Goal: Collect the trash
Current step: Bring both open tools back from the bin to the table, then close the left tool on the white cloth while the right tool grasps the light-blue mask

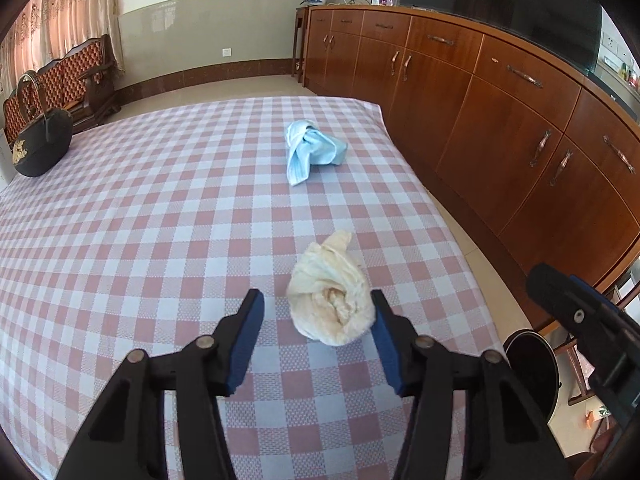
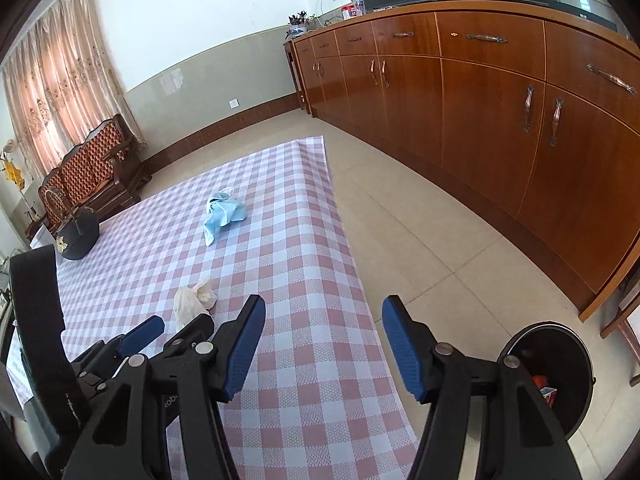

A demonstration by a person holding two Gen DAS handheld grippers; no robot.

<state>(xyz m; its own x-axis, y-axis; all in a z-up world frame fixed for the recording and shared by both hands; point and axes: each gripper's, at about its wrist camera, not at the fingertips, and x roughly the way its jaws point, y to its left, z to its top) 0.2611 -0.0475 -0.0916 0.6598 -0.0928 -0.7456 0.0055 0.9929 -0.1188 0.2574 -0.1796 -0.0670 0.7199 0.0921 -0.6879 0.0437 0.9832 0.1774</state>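
A crumpled cream tissue (image 1: 330,290) lies on the checked tablecloth (image 1: 140,220), right in front of my open left gripper (image 1: 318,308); it sits near the right fingertip, between the jaws' line. It also shows in the right wrist view (image 2: 192,300), with the left gripper (image 2: 160,330) beside it. A crumpled blue face mask (image 1: 310,150) lies farther back on the table; it also shows in the right wrist view (image 2: 222,212). My right gripper (image 2: 324,314) is open and empty, over the table's right edge. A black trash bin (image 2: 560,376) stands on the floor at lower right.
A black basket with a handle (image 1: 42,140) stands at the table's far left. A long wooden cabinet (image 1: 500,112) runs along the right, with tiled floor (image 2: 420,232) between it and the table. A wooden bench (image 2: 92,176) stands by the curtain.
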